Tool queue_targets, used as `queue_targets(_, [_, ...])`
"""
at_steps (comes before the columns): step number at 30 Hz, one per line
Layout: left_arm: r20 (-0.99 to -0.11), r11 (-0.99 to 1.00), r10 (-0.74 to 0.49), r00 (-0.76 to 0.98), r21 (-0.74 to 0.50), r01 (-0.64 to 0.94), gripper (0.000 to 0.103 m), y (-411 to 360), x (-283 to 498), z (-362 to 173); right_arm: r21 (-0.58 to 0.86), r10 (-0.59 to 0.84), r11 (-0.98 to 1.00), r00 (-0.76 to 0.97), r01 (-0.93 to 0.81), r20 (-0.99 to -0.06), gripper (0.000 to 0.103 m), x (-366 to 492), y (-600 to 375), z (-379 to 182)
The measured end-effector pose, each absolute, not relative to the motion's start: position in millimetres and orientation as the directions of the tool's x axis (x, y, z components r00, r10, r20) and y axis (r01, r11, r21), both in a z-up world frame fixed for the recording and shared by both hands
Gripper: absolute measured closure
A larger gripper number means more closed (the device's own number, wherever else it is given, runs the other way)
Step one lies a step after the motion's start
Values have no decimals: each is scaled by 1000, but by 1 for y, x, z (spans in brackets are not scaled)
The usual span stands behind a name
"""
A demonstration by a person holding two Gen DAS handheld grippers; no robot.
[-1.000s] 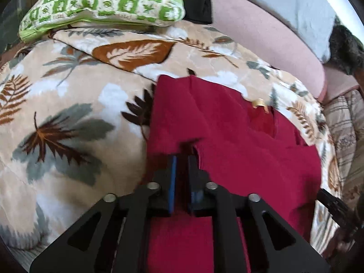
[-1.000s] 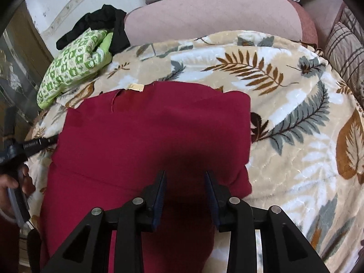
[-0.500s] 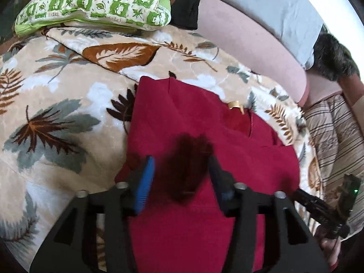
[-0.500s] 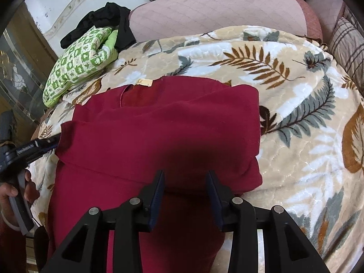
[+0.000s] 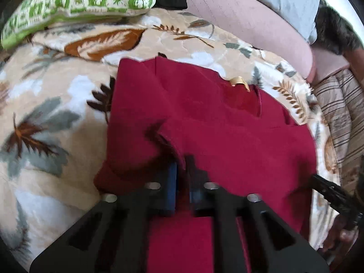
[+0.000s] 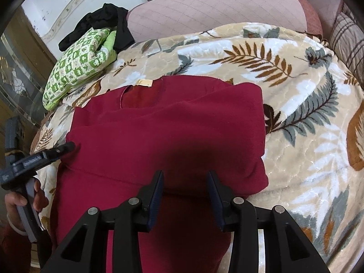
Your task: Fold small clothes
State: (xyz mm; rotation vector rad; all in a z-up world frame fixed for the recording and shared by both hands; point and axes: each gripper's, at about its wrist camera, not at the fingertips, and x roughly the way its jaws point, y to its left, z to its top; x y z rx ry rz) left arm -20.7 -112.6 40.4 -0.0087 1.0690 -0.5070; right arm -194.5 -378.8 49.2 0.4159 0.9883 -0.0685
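A dark red garment (image 5: 204, 118) lies spread on a leaf-patterned blanket (image 5: 56, 104), with a yellow label (image 5: 237, 82) at its neck. My left gripper (image 5: 182, 159) is shut on a raised fold of the red cloth near its left side. In the right wrist view the same garment (image 6: 170, 125) has its right part folded over, and my right gripper (image 6: 184, 177) is open just above it, holding nothing. The left gripper (image 6: 66, 147) shows at the garment's left edge there.
A green-and-white patterned pillow (image 6: 77, 68) and a black cloth (image 6: 107, 20) lie at the blanket's far left. A pink sofa back (image 6: 216, 6) runs behind. A striped cushion (image 5: 341, 113) sits at the right.
My left gripper was shut, opened half a second ago, and has now closed on a fold of the red garment. My right gripper stayed open and drew back slightly.
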Motion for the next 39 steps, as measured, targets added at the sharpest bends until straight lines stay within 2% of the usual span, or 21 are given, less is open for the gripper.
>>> queue_targets(6, [-764, 891, -423, 487, -254, 377, 99, -99, -2, 78, 290, 97, 924, 582, 248, -807, 65, -192, -383, 58])
queue_targets(9, [-795, 918, -362, 486, -213, 335, 99, -93, 10, 64, 280, 78, 926, 599, 253, -797, 65, -190, -385, 62])
queue_targets(12, [-852, 938, -301, 428, -184, 293, 99, -91, 16, 33, 232, 50, 930, 529, 284, -847, 65, -186, -387, 41])
queue_targets(14, [-844, 939, -309, 438, -197, 282, 98, -86, 12, 26, 237, 61, 930, 519, 281, -853, 65, -189, -388, 31])
queue_targets(18, [-852, 938, -300, 429, -182, 295, 98, -88, 4, 33, 226, 41, 933, 542, 279, -839, 65, -199, -386, 50])
queue_targets(21, [-859, 937, -305, 412, -195, 289, 87, -84, 0, 38, 229, 35, 934, 569, 274, -822, 65, -204, -387, 59])
queue_targets(24, [-857, 939, -311, 411, -210, 272, 79, -78, -11, 45, 173, 19, 945, 481, 278, -877, 65, -195, -385, 35])
queue_targets(26, [-858, 939, -300, 417, -189, 288, 69, -75, -24, 50, 149, 1, 953, 491, 263, -871, 65, -197, -381, 36])
queue_targets(28, [-857, 936, -293, 424, -166, 310, 64, -72, -38, 55, 135, -2, 959, 487, 248, -874, 65, -202, -376, 47])
queue_targets(35, [-855, 933, -259, 449, -101, 345, 64, -60, -88, 66, 211, 57, 950, 535, 232, -843, 65, -250, -362, 77])
queue_targets(39, [-851, 924, -267, 453, -93, 370, 64, -59, -112, 71, 224, 82, 949, 511, 222, -856, 60, -280, -347, 74])
